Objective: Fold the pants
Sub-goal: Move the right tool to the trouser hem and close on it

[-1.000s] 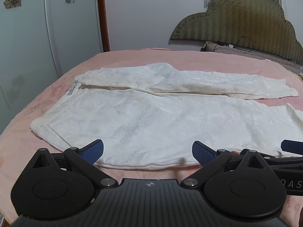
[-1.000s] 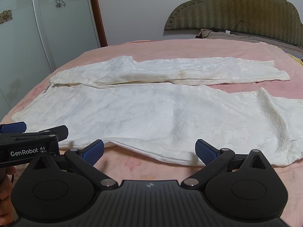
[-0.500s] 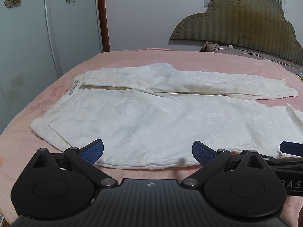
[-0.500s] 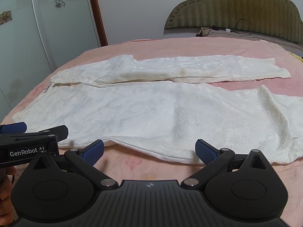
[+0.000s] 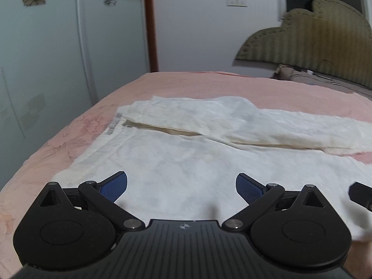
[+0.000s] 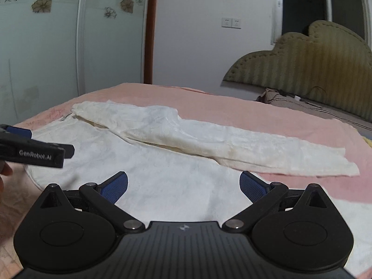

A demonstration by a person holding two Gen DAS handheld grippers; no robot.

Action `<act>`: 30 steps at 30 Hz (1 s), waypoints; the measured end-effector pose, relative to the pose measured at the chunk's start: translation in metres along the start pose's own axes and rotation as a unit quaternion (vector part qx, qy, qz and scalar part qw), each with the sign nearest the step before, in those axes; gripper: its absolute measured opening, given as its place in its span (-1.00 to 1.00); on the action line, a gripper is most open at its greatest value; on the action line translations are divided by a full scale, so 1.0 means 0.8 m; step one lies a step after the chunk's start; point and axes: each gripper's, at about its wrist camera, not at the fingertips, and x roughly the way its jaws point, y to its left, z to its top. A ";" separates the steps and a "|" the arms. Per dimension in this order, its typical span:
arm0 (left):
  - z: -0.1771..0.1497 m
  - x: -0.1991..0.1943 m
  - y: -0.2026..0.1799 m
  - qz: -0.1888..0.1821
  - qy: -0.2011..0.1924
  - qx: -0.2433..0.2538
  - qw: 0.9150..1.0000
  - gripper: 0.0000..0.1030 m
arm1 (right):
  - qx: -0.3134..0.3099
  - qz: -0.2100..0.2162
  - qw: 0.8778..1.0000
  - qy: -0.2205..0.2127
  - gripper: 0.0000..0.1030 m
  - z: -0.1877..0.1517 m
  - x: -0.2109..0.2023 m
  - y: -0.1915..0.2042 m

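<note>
White pants (image 5: 186,158) lie spread flat on a pink bed, waistband at the left, two legs running to the right. The far leg (image 6: 232,144) lies apart from the near one. My left gripper (image 5: 181,186) is open above the near hip part of the pants, with nothing between its blue pads. My right gripper (image 6: 183,187) is open too, over the near leg. The left gripper's body (image 6: 34,153) shows at the left of the right wrist view. A black tip of the right gripper (image 5: 360,195) shows at the right edge of the left wrist view.
The pink bedspread (image 5: 209,83) reaches to an olive padded headboard (image 6: 313,69) at the right. Pillows with a cable (image 6: 302,102) lie below it. Frosted wardrobe doors with flower prints (image 5: 46,58) stand beyond the left side of the bed. A hand (image 6: 3,174) shows at the left edge.
Both grippers have moved forward over the pants and swung left toward the waistband end. The near edge of the pants has passed under them. The pants lie unchanged.
</note>
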 end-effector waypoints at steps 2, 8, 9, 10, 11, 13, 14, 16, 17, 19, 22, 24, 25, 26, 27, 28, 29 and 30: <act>0.006 0.017 0.006 0.008 0.007 -0.008 1.000 0.97 | -0.006 0.013 1.000 0.006 1.00 0.009 0.019 -0.001; 0.021 0.059 0.007 0.024 0.015 -0.010 1.000 0.97 | -0.035 0.041 0.998 0.009 1.00 0.032 0.063 -0.001; 0.023 0.064 0.006 0.025 0.015 -0.008 1.000 0.97 | -0.040 0.054 0.998 0.013 1.00 0.036 0.070 -0.001; 0.024 0.069 0.005 0.026 0.015 -0.007 1.000 0.97 | -0.041 0.070 0.997 0.016 1.00 0.040 0.077 -0.002; 0.025 0.073 0.004 0.026 0.015 -0.006 1.000 0.97 | -0.040 0.081 0.996 0.019 1.00 0.044 0.084 -0.003; 0.027 0.082 0.002 0.026 0.018 -0.006 0.999 0.97 | -0.038 0.093 0.995 0.021 1.00 0.054 0.096 -0.004; 0.028 0.086 0.002 0.025 0.022 -0.006 0.999 0.97 | -0.040 0.096 0.994 0.020 1.00 0.057 0.101 -0.004; 0.030 0.093 0.001 0.019 0.026 -0.007 0.999 0.97 | -0.052 0.098 0.994 0.013 1.00 0.065 0.111 -0.003; 0.031 0.096 0.000 0.017 0.026 -0.006 0.999 0.97 | -0.059 0.098 0.993 0.010 1.00 0.069 0.117 -0.003; 0.032 0.102 -0.001 0.017 0.024 -0.001 1.000 0.97 | -0.079 0.105 0.991 0.011 1.00 0.076 0.131 -0.001; 0.029 0.110 -0.005 0.024 0.006 0.008 1.000 0.97 | -0.105 0.112 0.988 0.020 0.99 0.091 0.156 -0.005; 0.023 0.115 -0.008 0.028 -0.004 0.015 0.999 0.97 | -0.109 0.111 0.988 0.021 0.99 0.106 0.175 -0.010; 0.019 0.119 -0.010 0.028 -0.004 0.022 0.999 0.97 | -0.101 0.116 0.988 0.023 0.99 0.116 0.185 -0.015; 0.015 0.123 -0.013 0.027 -0.002 0.028 0.999 0.97 | -0.091 0.123 0.988 0.026 0.99 0.124 0.195 -0.021; 0.011 0.129 -0.015 0.025 0.003 0.036 0.999 0.97 | -0.076 0.135 0.987 0.030 0.99 0.134 0.207 -0.028; 0.008 0.133 -0.018 0.024 0.010 0.042 0.999 0.98 | -0.059 0.151 0.986 0.034 0.99 0.143 0.221 -0.036; 0.005 0.138 -0.020 0.024 0.019 0.047 0.998 0.99 | -0.045 0.164 0.985 0.039 0.99 0.152 0.235 -0.042; 0.004 0.140 -0.022 0.026 0.022 0.050 0.998 0.99 | -0.032 0.176 0.983 0.045 0.99 0.161 0.252 -0.047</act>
